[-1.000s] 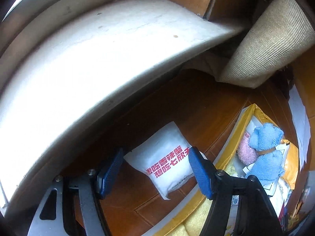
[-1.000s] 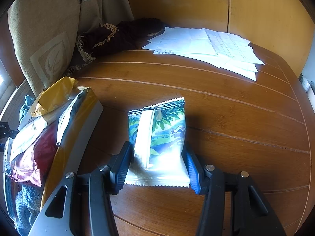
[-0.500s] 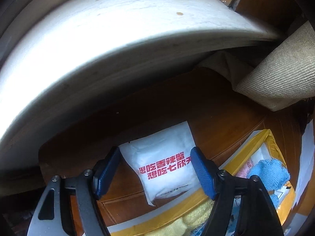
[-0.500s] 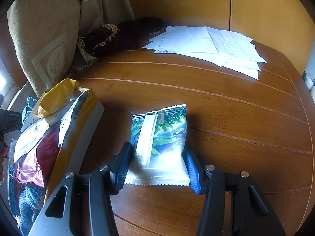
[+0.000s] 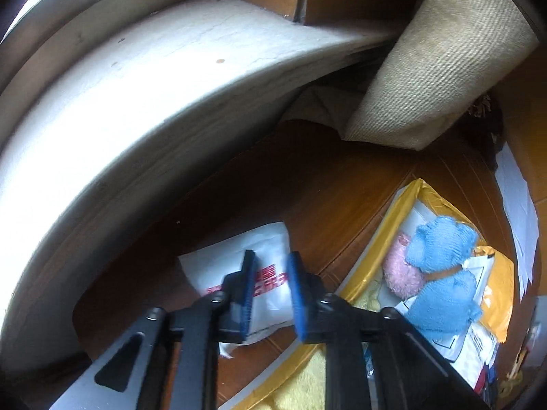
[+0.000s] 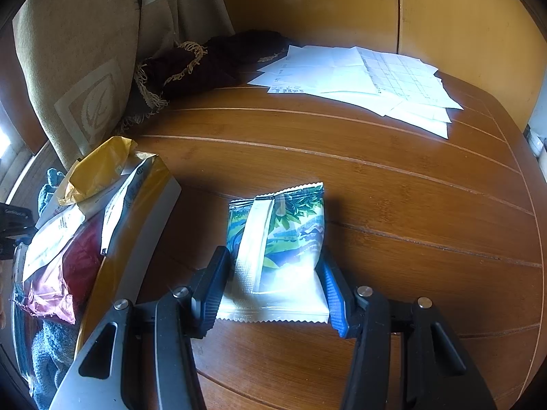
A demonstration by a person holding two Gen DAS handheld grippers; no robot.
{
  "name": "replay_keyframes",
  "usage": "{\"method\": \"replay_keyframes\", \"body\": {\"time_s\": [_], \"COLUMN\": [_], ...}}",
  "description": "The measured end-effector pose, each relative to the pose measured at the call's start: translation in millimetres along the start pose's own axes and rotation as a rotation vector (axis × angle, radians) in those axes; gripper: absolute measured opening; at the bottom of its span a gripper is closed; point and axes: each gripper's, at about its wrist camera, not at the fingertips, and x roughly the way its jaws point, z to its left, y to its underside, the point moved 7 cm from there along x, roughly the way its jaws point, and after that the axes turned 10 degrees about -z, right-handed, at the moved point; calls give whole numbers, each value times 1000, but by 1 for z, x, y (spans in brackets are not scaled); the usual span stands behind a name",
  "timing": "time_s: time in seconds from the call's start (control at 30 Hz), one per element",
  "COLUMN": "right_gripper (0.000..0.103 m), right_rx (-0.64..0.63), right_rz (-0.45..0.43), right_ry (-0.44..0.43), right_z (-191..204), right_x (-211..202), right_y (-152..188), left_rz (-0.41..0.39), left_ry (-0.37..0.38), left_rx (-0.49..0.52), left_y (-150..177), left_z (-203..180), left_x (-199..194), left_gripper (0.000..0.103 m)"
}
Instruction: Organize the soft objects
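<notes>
A white pouch with red lettering lies on the wooden surface at lower centre; the left hand-held gripper pinches its middle, fingers nearly together. Right of it, a yellow box holds a blue knitted toy. The right hand-held gripper clamps a green-printed snack packet at lower centre; papers lie upper right.

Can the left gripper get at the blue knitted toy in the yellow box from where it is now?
Probably not at once: the left gripper is closed on the white packet. The blue knitted toy lies uncovered atop the yellow box, so the way looks free after release.
</notes>
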Motion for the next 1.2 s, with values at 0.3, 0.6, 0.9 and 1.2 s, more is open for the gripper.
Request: {"method": "replay_keyframes", "body": {"time_s": [0.3, 0.6, 0.9, 1.2], "right_gripper": [51, 51, 51, 51], "right_rx": [-23, -47, -48, -51], "right_rz": [-21, -28, -29, -37], "right_ry": [10, 25, 24, 33], "right_z": [1, 3, 3, 4], "right_x": [-1, 0, 0, 0], "right_y": [1, 1, 2, 2], "left_rz": [-5, 3, -106, -116], "left_ry": [55, -25, -38, 120], "left_rx": [81, 10, 60, 32], "left_y": [15, 25, 18, 26], "left_z": [4, 39, 51, 97], "left_x": [-24, -16, -21, -38], "left_gripper": [32, 81, 62, 40]}}
